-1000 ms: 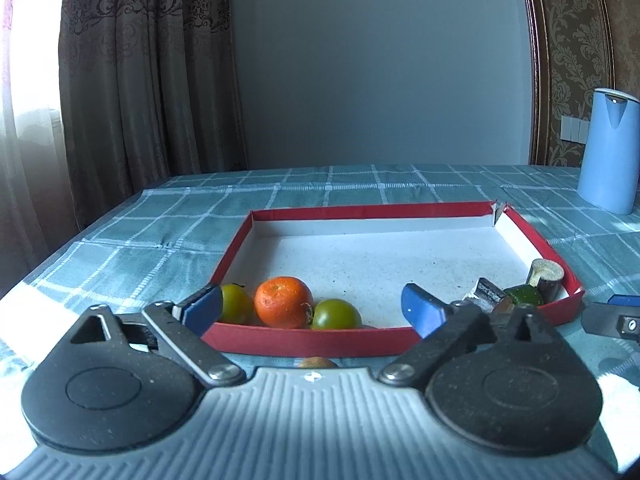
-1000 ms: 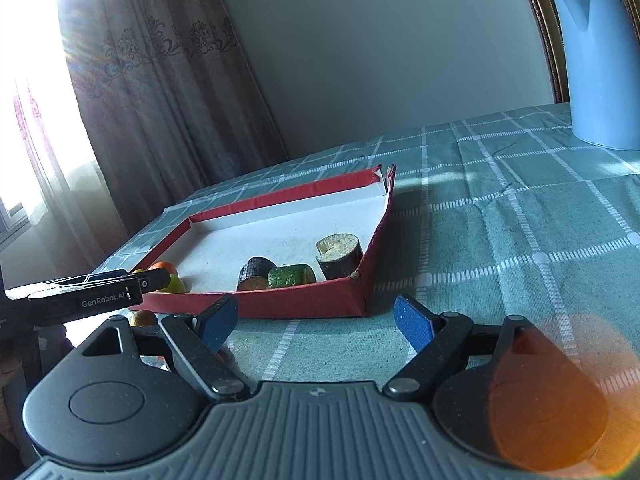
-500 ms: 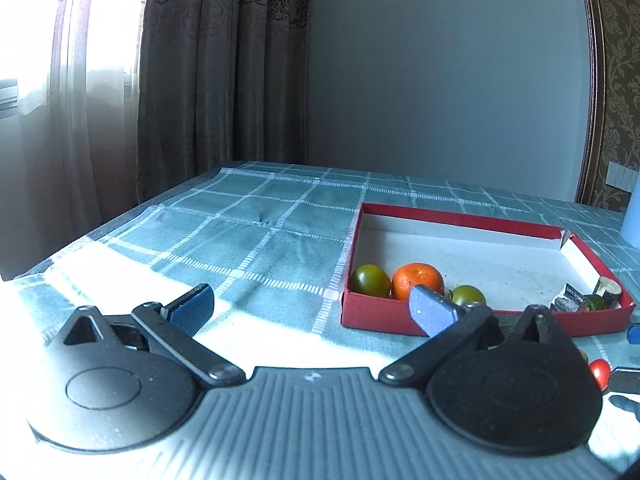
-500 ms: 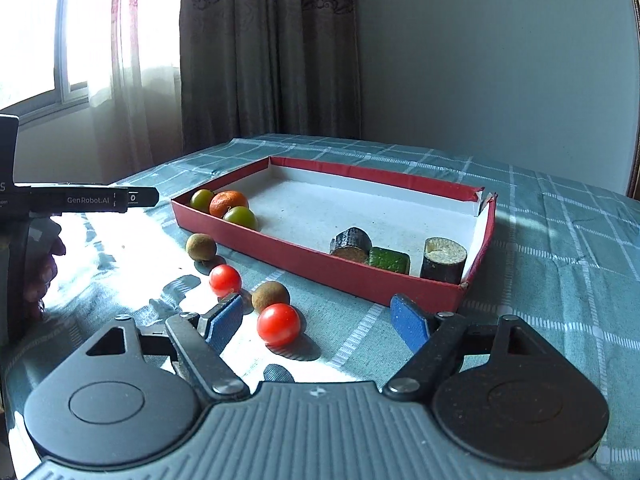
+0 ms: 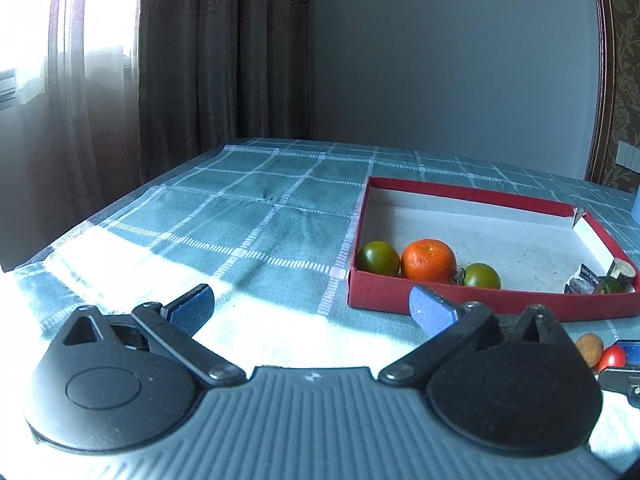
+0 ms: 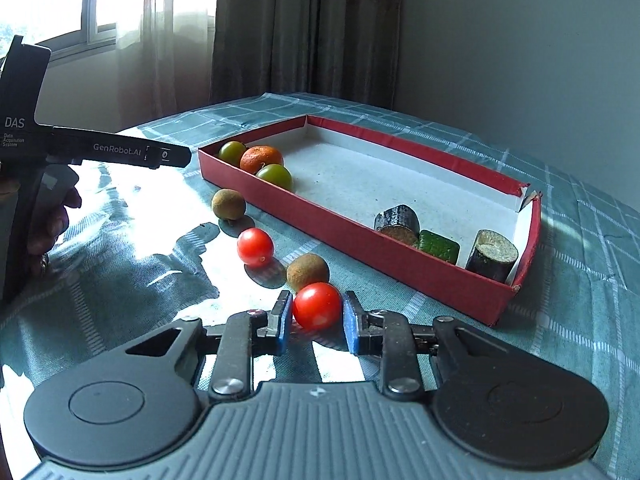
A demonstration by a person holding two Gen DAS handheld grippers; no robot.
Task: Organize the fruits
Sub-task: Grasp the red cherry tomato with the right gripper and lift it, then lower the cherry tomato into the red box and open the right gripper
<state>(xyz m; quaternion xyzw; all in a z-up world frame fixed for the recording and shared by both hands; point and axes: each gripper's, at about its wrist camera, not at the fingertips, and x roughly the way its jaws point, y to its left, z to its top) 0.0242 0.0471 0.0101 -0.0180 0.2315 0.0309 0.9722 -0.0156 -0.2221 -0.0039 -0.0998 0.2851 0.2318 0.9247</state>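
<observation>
Right gripper (image 6: 316, 322) closed down on a red cherry tomato (image 6: 317, 305) out on the worktop (image 6: 580, 288), blue fingers (image 6: 284, 322) narrow and touching either side of it. Just behind, touching or nearly so, a brown fuzzy fruit (image 6: 307, 271); further back a second red tomato (image 6: 255, 247) and another brown fruit (image 6: 228, 205), all four outside the red box (image 6: 400, 256). Inside the box, at its far-left end: two green tomatoes (image 6: 233, 151) flanking an orange (image 6: 261, 159); at the near-right end, three cut chunks (image 6: 438, 245) of darker produce. Left gripper (image 5: 312, 310) wide and empty over bare cloth, to the left of the box. Risks from here: smooth, round, soft skin, so too hard a squeeze likely to split the tomato, too light a one likely to let it squirt out forward and knock the brown fruit rolling. Grip apparently low and near the fingertips, hence a chance of slipping on the lift. Box wall close ahead, so a low carry could clip the rim and drop the fruit. Glare across the cloth also washing out part of the near surface.
</observation>
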